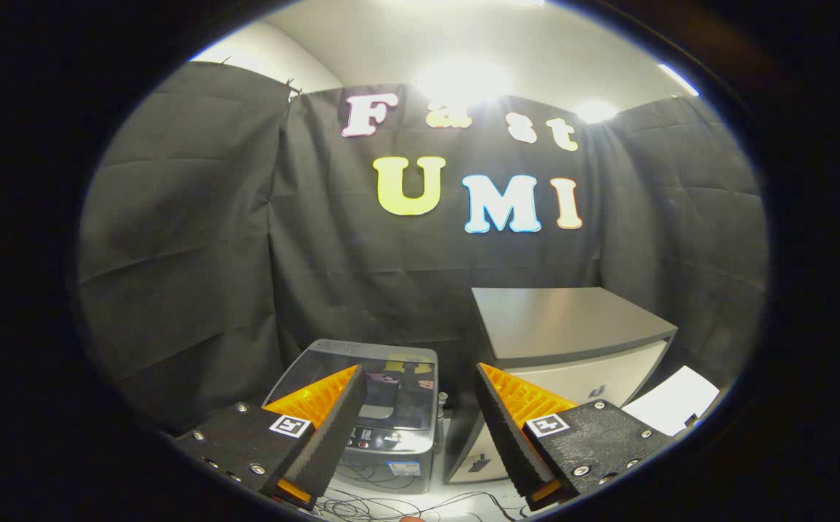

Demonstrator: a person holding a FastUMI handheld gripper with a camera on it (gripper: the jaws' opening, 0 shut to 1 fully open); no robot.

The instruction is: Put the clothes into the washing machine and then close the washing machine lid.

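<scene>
We hold the tongs (pixel 420 413) wide and empty; the washing machine (pixel 380 420) sits low ahead, beyond the left finger, its clear lid (pixel 351 362) apparently down.

- A low cabinet (pixel 572 326) with a flat grey top and pale front stands against the black cloth wall (pixel 246 239).
- A white sheet of paper (pixel 670 399) lies beside the cabinet, on its far side.
- Thin dark cables (pixel 384 500) lie tangled on the pale floor (pixel 456 507).
- Bright ceiling lights (pixel 463 80) glare above the cloth.
</scene>
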